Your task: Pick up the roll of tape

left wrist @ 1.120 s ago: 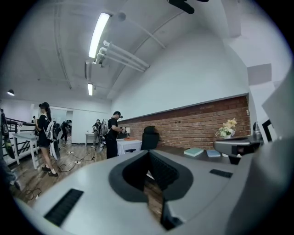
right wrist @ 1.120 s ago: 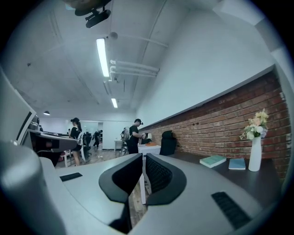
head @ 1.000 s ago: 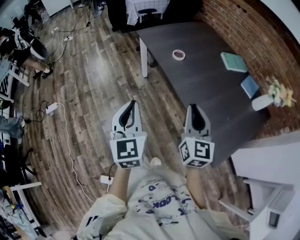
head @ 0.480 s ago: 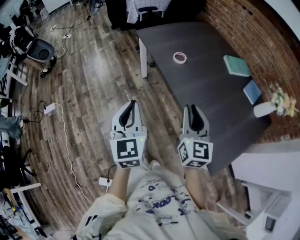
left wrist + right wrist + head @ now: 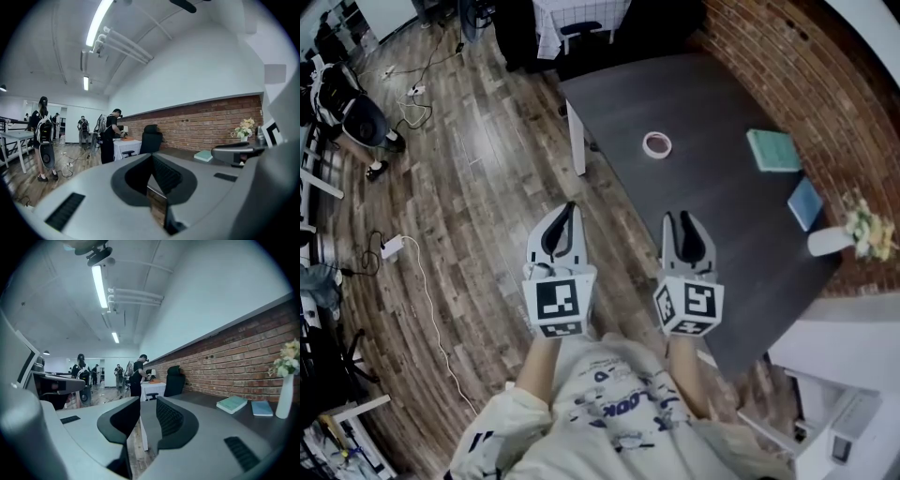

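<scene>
The roll of tape (image 5: 657,144) is a pale ring lying flat on the dark table (image 5: 712,216), well ahead of both grippers. My left gripper (image 5: 566,206) hangs over the wooden floor to the left of the table, its tips touching with nothing between them. My right gripper (image 5: 678,217) hovers at the table's near edge, with a narrow gap between its jaws and nothing in it. Neither gripper view shows the tape. The left gripper view looks past its jaws (image 5: 151,161) at the room; the right gripper view looks along the table (image 5: 197,399).
A teal book (image 5: 773,150), a blue book (image 5: 804,202) and a white vase (image 5: 830,239) with flowers stand along the table's brick-wall side. Cables and a power strip (image 5: 391,246) lie on the floor at left. People and an office chair (image 5: 174,380) stand far off.
The table and the tape have slid lower and closer in the head view as the person stepped toward them. Both grippers keep the same pose in front of the body.
</scene>
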A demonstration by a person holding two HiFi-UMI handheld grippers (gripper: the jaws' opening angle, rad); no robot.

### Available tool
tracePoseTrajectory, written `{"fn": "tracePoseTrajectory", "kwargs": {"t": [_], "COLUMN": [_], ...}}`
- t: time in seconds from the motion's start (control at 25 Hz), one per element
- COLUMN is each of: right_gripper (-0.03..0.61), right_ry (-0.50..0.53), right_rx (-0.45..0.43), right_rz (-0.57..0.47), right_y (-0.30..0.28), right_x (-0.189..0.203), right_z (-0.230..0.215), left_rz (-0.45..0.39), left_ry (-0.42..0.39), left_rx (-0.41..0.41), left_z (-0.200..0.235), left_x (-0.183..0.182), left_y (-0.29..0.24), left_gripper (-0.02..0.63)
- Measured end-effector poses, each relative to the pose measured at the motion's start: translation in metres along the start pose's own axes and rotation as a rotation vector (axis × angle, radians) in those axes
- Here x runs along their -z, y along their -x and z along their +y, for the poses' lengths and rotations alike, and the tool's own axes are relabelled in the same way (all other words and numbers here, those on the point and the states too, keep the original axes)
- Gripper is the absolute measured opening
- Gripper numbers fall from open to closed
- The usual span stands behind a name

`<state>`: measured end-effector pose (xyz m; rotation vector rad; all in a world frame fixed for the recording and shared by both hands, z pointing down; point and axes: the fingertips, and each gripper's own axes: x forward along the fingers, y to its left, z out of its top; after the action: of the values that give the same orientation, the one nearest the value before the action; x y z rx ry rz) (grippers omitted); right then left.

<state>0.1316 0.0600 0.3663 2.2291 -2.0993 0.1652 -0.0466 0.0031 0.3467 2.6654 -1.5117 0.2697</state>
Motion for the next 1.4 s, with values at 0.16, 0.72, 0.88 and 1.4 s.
{"fn": "tracePoseTrajectory", "kwargs": {"t": [0.16,0.72,0.88,1.4], "right_gripper": [0.092,0.092,0.092,0.094], "right_ry": [-0.009,0.006,0.014,0.022], "right_rx": [0.033,0.096,0.088,0.025], "right_rz": [0.022,0.096,0.132,0.223], "right_y": [-0.045,-0.149,-0.165,-0.242], "right_x": [-0.005,0.002,-0.002,0.014], "right_z": [-0.002,-0.012,-0.016,-0.043], "left_rz": [0.003,0.059,0.089,0.166], "left_ry": [-0.004,-0.007,0.013,0.035], "left_rx": [0.029,0.083,0.076,0.021], "left_z": [0.021,0.069,0.075,0.085], "left_x": [-0.01,-0.004,-0.004,0.002], "left_y": [-0.042,-0.139,-0.152,-0.222], "left_gripper": [0.002,0.002,0.002,0.002]}}
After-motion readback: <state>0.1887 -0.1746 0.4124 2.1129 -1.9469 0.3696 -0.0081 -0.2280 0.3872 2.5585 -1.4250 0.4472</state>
